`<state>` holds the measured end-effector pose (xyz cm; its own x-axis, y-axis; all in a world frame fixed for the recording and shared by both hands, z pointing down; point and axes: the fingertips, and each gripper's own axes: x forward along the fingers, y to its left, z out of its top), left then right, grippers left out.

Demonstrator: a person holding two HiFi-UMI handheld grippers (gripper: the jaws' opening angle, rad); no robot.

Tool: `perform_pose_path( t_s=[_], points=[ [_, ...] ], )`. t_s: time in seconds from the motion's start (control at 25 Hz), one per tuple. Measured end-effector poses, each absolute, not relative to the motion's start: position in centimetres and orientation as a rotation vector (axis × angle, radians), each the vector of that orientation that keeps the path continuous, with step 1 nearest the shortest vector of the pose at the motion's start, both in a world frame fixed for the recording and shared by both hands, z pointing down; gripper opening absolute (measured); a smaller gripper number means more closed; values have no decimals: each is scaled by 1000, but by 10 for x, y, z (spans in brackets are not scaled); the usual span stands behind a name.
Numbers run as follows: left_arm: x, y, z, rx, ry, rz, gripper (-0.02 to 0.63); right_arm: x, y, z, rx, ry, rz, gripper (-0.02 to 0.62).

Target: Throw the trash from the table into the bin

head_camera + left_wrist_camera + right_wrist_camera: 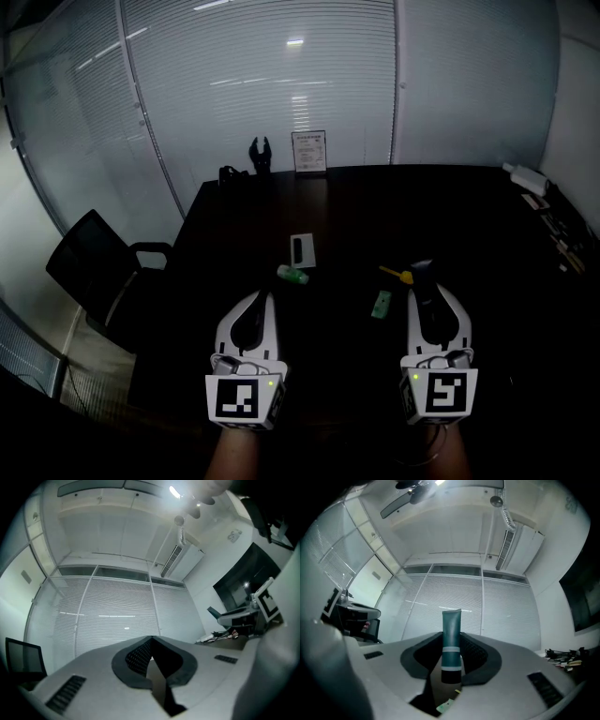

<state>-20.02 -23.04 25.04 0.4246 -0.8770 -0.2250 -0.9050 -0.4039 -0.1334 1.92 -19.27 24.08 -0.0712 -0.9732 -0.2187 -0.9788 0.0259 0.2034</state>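
Right gripper (427, 292), low right of frame: jaws clamp the tube (451, 625), its long axis running straight out past my tips. Left gripper (151, 641) closed, empty. Bin nowhere in view.

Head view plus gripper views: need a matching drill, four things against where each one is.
Things:
1. teal tube
2. small green bottle
3. framed sign
4. office chair

Places:
A. at the table's far edge
B. off the table's left side
C. between the right gripper's jaws
D. lying on the table ahead of the left gripper

Pairs: 1-C, 2-D, 3-A, 4-B
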Motion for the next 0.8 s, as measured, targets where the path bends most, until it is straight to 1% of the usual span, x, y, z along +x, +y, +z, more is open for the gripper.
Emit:
perform_pose_path(
  t_s=[0.4,0.68,0.8],
  points=[
    [-140,-178,245,-2571,1377,229,-3,73,-111,236,-2324,2053,460,118],
    [-99,-166,249,-2591,1285,272,-3,120,-72,235,-2424,1946,462,118],
    [-70,-160,246,-2628,1239,258,-3,145,-57,237,-2465,1900,452,118]
  ],
)
